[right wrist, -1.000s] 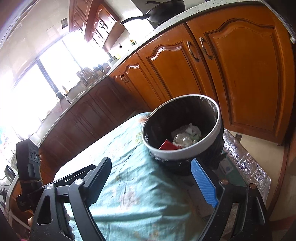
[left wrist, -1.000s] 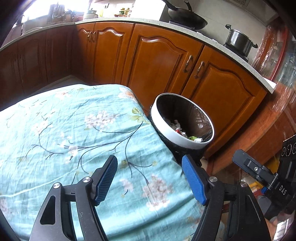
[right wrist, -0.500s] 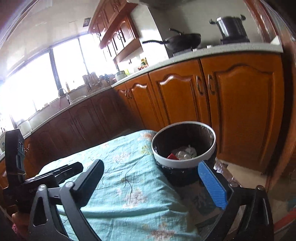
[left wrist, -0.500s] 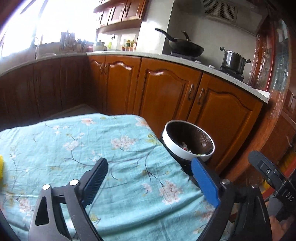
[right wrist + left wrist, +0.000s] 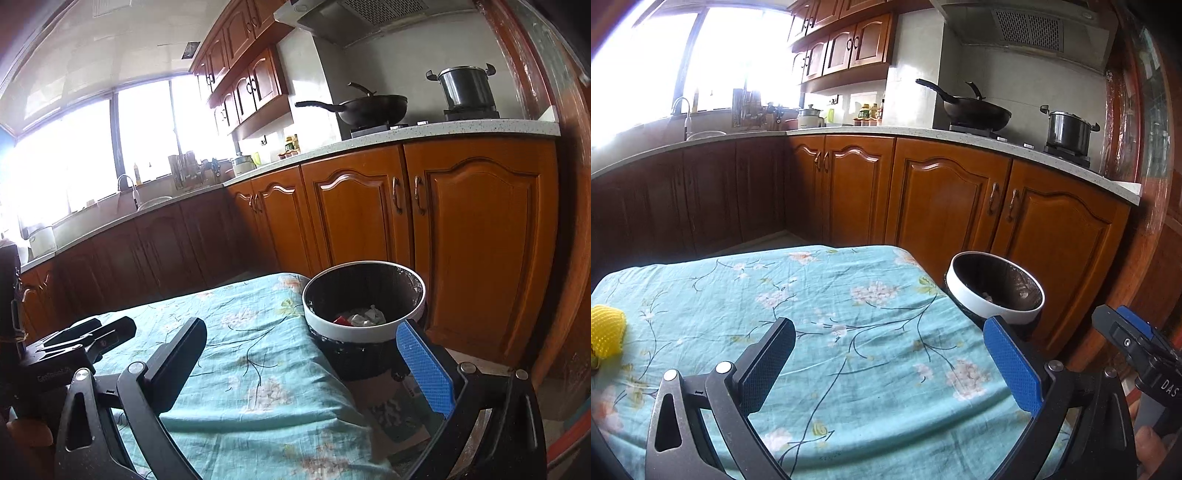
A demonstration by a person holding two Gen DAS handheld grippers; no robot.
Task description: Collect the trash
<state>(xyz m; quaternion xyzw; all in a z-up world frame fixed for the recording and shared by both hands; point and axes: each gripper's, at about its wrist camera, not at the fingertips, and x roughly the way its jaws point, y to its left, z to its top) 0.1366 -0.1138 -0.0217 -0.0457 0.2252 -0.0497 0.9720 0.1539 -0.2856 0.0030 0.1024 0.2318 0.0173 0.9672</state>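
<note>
Left gripper [image 5: 888,354]: jaws spread wide, nothing between them, having just been opening. It hangs over the cloth [image 5: 849,314], a teal floral spread on the table. Its blue pad sits at 3 o'clock in its own view, its black pad at 9.

Right gripper [image 5: 301,356]: also spread wide and empty, jaws just been opening. It is over the cloth's near corner, and in the left view it shows at 4 o'clock, with a bit of the person's hand [image 5: 1148,450] below it.

Bin [image 5: 364,314]: round, white rim, black liner, standing on the floor just beside the cloth's far right corner, in front of the cabinets [image 5: 424,236]. At 1 o'clock from the right gripper, 2 o'clock from the left. Crumpled white paper [image 5: 365,317] and a red scrap [image 5: 341,319] lie inside.

Yellow mesh piece [image 5: 605,334]: on the cloth at its left edge, 9 o'clock in the left view, well apart from the bin and both grippers.

Counter behind: wok [image 5: 975,110] and pot [image 5: 1069,133] on the stove, at 12 to 1 o'clock.
</note>
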